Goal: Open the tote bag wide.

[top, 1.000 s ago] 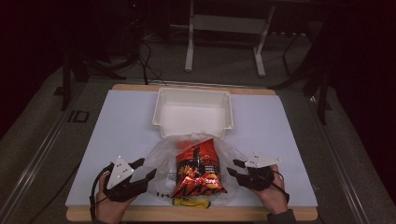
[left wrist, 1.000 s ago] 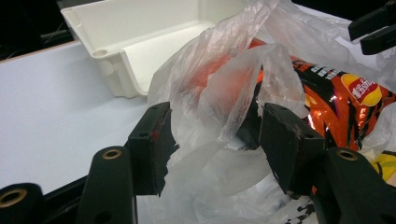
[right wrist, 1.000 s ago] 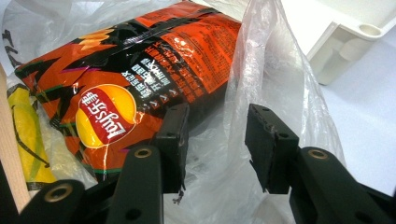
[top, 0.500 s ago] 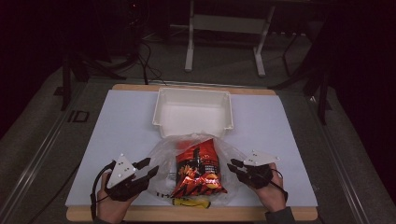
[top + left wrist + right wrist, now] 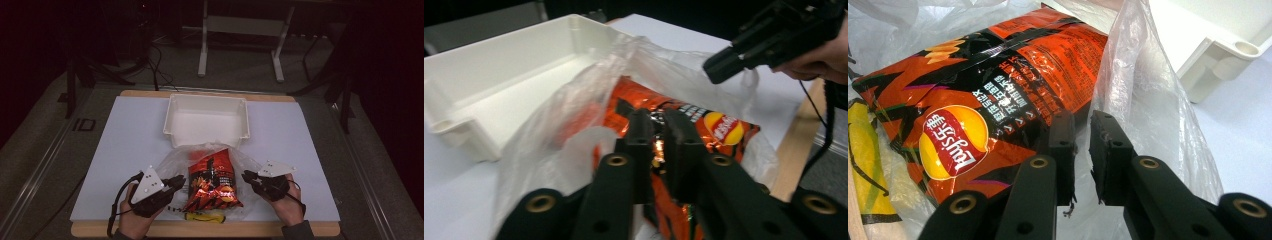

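A clear plastic bag [image 5: 172, 162] lies at the near middle of the table, with an orange-and-black chips packet [image 5: 212, 182] and a yellow packet [image 5: 205, 216] inside it. My left gripper [image 5: 181, 182] is at the bag's left edge. Its jaws have just been closing, and in the left gripper view they [image 5: 659, 125] stand almost together on the bag's film [image 5: 574, 130], over the chips packet [image 5: 724, 127]. My right gripper [image 5: 246, 176] is at the bag's right edge. Its jaws [image 5: 1083, 125] have also been closing and pinch the film [image 5: 1143, 100] beside the packet [image 5: 973, 100].
An empty white bin [image 5: 206, 97] stands just behind the bag, its corner close to the film [image 5: 1228, 45]. A white mat [image 5: 130, 140] covers the wooden table, bare to the left and right. Dark floor, cables and stand legs lie beyond the far edge.
Both grippers' jaws have narrowed onto the bag's side edges. The left gripper has shifted inward and slightly up, and the bag's left side stands higher. The right hand has stayed put.
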`<state>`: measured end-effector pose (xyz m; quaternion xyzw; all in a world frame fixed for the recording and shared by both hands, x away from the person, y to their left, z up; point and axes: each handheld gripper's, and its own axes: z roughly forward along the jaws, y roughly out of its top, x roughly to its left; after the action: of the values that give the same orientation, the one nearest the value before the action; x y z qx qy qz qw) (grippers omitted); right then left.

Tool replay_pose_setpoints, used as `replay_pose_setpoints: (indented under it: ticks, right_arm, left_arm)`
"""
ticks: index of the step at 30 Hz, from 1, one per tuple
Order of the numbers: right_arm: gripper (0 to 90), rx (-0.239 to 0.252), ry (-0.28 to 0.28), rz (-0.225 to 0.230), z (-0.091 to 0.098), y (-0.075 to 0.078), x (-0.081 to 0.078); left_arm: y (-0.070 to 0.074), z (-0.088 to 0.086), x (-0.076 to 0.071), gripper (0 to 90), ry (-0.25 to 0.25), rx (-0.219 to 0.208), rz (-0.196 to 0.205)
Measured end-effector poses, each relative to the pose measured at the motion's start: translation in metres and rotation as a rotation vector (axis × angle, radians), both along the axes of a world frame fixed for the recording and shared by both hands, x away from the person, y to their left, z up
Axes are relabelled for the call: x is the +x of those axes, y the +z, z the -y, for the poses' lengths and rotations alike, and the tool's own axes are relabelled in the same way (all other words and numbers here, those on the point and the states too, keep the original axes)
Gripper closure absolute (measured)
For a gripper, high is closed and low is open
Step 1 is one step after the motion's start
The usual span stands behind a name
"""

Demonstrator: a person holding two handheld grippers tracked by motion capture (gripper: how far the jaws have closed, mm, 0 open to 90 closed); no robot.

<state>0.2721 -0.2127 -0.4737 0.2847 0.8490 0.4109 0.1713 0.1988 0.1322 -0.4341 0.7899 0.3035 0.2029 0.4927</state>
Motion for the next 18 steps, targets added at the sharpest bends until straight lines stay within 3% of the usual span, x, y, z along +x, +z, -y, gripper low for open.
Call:
replay_pose_setpoints:
  ticks: [9, 18]
  right_arm:
    - [81.7, -0.002, 0.001, 0.003, -0.004, -0.001, 0.001]
    - [80.5, -0.010, 0.017, 0.013, -0.015, 0.001, 0.003]
  left_arm:
    - [-0.011, 0.024, 0.005, 89.2, -0.050, 0.057, -0.030]
    - [-0.029, 0.040, 0.019, 84.9, -0.024, 0.154, -0.063]
